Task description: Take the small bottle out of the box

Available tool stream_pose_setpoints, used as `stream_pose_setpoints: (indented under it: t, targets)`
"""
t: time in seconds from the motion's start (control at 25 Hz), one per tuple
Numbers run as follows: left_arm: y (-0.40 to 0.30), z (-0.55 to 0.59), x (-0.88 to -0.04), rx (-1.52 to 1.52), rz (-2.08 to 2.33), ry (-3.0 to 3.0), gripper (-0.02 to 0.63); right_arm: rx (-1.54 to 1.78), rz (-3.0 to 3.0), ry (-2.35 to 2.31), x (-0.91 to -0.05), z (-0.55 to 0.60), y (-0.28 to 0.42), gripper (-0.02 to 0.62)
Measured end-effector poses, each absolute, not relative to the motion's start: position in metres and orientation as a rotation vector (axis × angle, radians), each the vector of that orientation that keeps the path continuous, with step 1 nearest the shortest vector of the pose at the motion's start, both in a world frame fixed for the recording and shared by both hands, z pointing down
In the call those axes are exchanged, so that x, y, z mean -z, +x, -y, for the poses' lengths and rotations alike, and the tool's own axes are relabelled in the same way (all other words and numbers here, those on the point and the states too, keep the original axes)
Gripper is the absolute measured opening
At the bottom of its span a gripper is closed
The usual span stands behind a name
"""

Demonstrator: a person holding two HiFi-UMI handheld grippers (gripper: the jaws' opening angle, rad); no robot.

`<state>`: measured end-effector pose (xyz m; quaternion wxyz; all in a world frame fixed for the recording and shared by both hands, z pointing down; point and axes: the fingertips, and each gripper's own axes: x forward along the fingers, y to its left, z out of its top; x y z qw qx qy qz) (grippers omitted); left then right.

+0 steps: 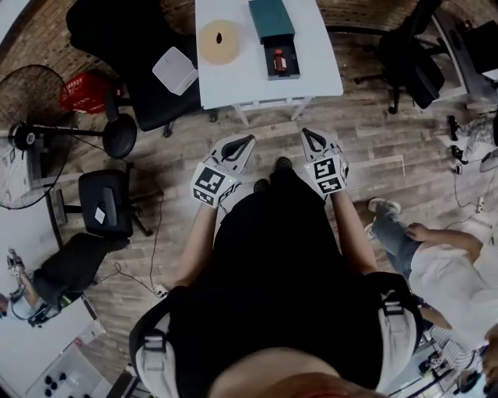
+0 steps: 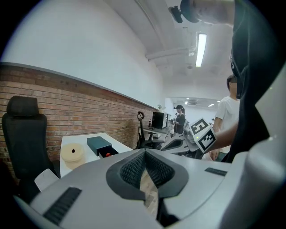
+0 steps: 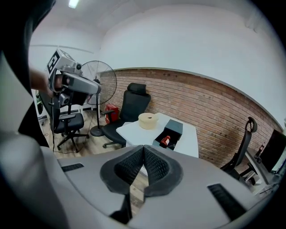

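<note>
Right, both grippers hang short of the white table (image 1: 319, 74), over the wooden floor (image 1: 373, 148) on the person's side of it. The left gripper (image 1: 246, 140) has its jaws pressed together with nothing in them. The right gripper (image 1: 308, 134) is closed up just the same, and it is empty too. On the table, the dark teal box (image 1: 271, 17) sits toward the far side, its drawer tray (image 1: 270, 68) pulled out toward the table's near edge. There in the tray lies the small bottle (image 1: 280, 61), reddish, well apart from both grippers. On the table's left half rests a round beige disc (image 1: 219, 40). A black office chair (image 1: 117, 35) stands just off the table's left side.
</note>
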<state>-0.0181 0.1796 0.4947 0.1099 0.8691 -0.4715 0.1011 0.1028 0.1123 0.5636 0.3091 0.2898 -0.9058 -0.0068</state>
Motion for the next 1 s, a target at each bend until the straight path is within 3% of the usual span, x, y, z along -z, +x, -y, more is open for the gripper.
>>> stream_pose_setpoints:
  t: [1.0]
  targets:
    - [-0.020, -0.092, -0.484, -0.331, 1.515, 2.454, 0.020, 0.010, 2.455, 0.626, -0.563, -0.005, 0.086, -0.001]
